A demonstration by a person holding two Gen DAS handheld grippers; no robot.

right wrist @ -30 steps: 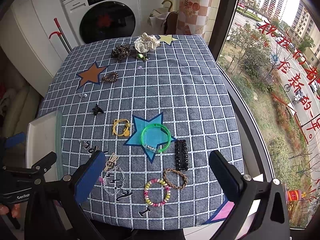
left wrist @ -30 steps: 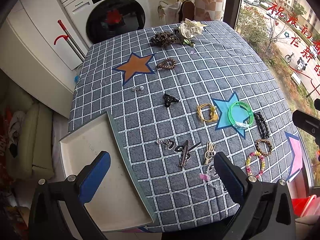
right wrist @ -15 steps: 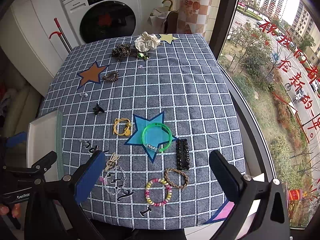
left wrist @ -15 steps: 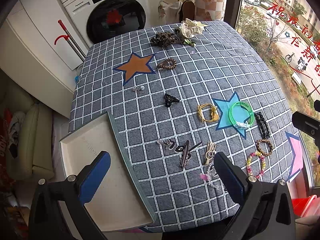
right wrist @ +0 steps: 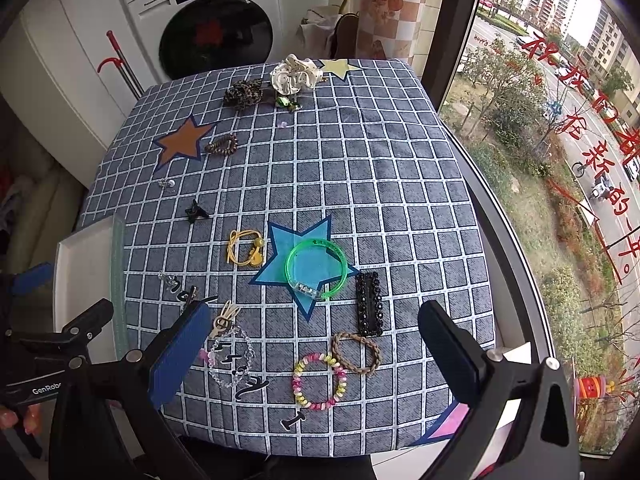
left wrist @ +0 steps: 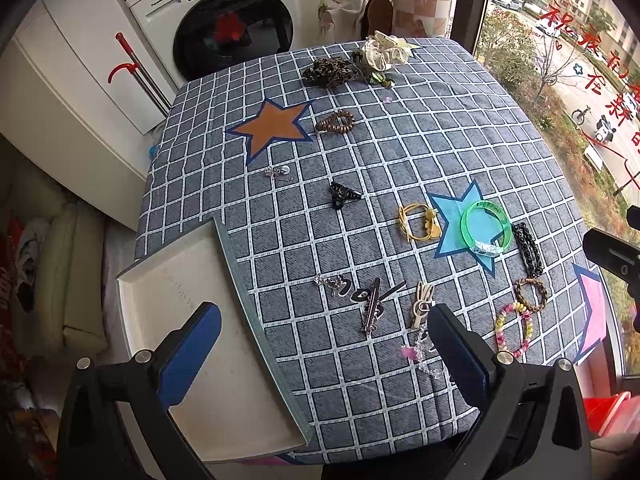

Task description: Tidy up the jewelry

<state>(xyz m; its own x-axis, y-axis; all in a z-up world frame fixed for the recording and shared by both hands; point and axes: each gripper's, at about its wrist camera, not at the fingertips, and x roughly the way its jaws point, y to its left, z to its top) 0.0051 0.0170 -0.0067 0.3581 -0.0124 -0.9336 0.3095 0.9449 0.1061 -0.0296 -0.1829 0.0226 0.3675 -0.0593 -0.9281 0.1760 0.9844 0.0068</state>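
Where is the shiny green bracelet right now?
The green bracelet lies flat on the blue star near the table's window side, between the yellow hair tie and the black beaded clip.

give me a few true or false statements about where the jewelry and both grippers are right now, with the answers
1. The green bangle lies on the blue star. True.
2. The white tray already holds several bracelets. False: nothing shows in it.
3. The left gripper is shut on a hair clip. False: it is open and holds nothing.
4. The black beaded clip lies beside the green bangle, on the window side. True.
5. The white scrunchie sits at the near edge of the table. False: it is at the far edge, toward the washing machine.
6. The right gripper is open above the pink and yellow bead bracelet. True.
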